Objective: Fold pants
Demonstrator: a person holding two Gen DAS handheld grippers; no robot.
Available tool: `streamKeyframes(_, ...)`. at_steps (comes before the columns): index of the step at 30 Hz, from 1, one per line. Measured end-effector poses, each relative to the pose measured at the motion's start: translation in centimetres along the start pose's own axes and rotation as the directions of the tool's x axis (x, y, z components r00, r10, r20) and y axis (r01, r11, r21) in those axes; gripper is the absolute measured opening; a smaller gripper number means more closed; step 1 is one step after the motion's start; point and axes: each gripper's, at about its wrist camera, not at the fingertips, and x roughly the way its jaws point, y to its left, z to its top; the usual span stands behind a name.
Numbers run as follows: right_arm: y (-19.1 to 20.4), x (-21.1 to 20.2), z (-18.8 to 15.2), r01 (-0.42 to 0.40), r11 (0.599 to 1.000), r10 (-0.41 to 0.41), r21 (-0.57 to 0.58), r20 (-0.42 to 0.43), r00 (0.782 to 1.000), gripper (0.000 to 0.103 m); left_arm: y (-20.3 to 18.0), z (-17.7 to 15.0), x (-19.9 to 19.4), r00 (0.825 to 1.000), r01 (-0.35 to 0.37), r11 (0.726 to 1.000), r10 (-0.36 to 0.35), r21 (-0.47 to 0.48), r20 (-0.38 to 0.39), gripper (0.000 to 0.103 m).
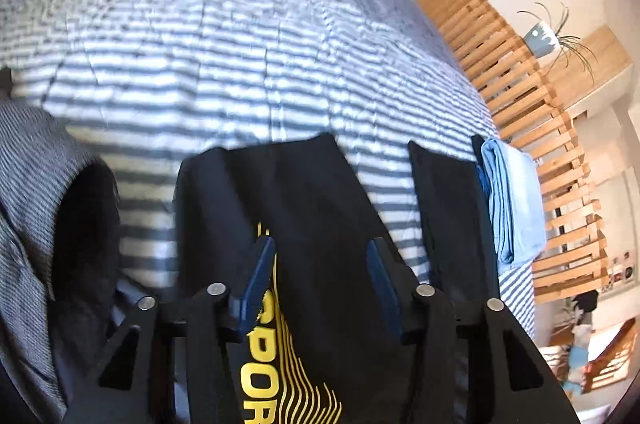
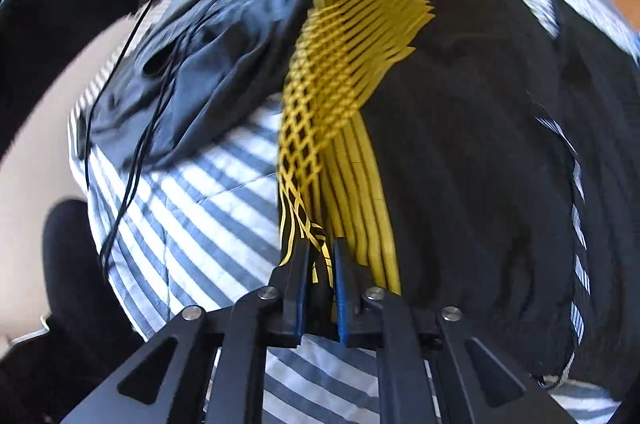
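Between right fingers [image 2: 320, 256], pants [image 2: 460, 144] edge

A home bedroom: striped bed cover [image 1: 240, 64], wooden slatted headboard [image 1: 520, 96], potted plant [image 1: 544, 36].

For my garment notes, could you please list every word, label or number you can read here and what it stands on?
"SPOR": yellow capitals on the black pants, cut off by the left wrist picture's lower edge; the word may run on.
Right wrist view: only a yellow line pattern on the pants, no readable letters.
Small pictures on the wall: too small to read.
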Motion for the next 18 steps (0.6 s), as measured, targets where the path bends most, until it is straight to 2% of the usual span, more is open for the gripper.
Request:
streamKeyframes(3, -3.4, -1.4, -0.4, -0.008, 0.991, 0.004, 0.136, 0.030, 1.000, 0.008, 1.6, -0.2, -1.1, 0.996, -0.090, 0.996, 0.090, 0.013, 0.007, 0.057)
streamKeyframes(5, -4.8, -2.0, -0.9, -0.022, 0.982, 0.015, 0.186, 0.043, 0.999, 0.008, 3.8, -0.2, -1.4, 0.990, -0.138, 0.990, 0.138, -0.023, 0.000, 0.057)
streamKeyframes(10, -6.5, -2.2, -1.6, -0.079, 0.960, 0.068, 0.267, 0.048, 0.997, 0.008, 8.7, -0.7, -0.8, 0.988, -0.153, 0.978, 0.148, -0.138, -0.047, 0.057)
streamKeyframes(13, -7.4, -2.6, -1.2, -0.078, 0.955, 0.064, 0.285, 0.055, 0.996, 0.008, 9.6, -1.2, 0.3, 0.992, -0.119, 0.979, 0.109, -0.166, -0.066, 0.057)
streamKeyframes(17, -8.6, -3.3, -1.7, -0.088, 0.931, 0.063, 0.354, 0.081, 0.995, 0.008, 8.2, -1.8, 3.1, 0.993, -0.024, 0.983, 0.003, -0.181, -0.116, 0.055)
streamKeyframes(18, -9.1, -3.6, -1.9, -0.090, 0.927, 0.065, 0.365, 0.080, 0.995, 0.008, 7.5, -2.0, 3.4, 0.993, 0.017, 0.983, -0.039, -0.184, -0.115, 0.055)
